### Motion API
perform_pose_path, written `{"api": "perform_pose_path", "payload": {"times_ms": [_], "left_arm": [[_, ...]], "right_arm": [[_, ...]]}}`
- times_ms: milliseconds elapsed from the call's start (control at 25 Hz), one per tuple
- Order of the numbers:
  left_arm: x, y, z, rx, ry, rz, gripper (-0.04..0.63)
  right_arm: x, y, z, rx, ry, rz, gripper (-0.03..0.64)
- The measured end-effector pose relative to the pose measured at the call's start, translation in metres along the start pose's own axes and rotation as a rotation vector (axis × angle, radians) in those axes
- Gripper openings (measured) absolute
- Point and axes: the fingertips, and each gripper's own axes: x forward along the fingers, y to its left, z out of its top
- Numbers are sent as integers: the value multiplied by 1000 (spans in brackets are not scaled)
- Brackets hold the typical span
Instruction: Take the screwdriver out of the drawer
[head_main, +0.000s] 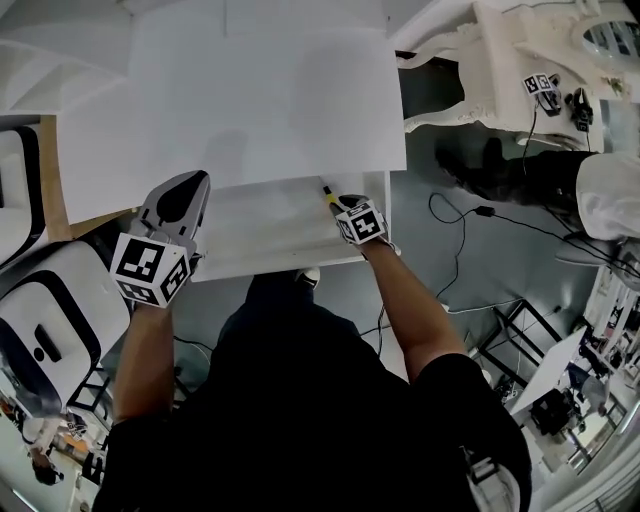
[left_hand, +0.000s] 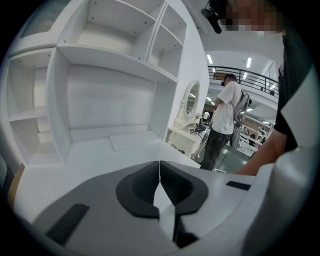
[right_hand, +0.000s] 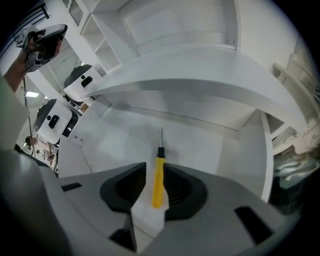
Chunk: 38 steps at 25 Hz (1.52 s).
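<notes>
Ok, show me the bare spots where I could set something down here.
The desk top looks bare across its width. In the open drawer, the floor is free from the left wall to the screwdriver. It is crowded at the right end, where the right gripper straddles the screwdriver.

Screwdriver (right_hand: 158, 176) in drawer (right_hand: 215, 145), between right tongs (right_hand: 156, 167)
</notes>
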Motion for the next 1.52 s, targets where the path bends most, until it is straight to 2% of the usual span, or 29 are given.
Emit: {"api": "perform_pose_path", "payload": {"times_ms": [760,1520], "left_arm": [[13,11,-22,-18,28,-4,21],[16,13,-23,-20,23,-17,21]], "right_arm": [[39,-5,-15,-47,99,-21,124],[43,-5,-12,-63,101,-54,101]]}}
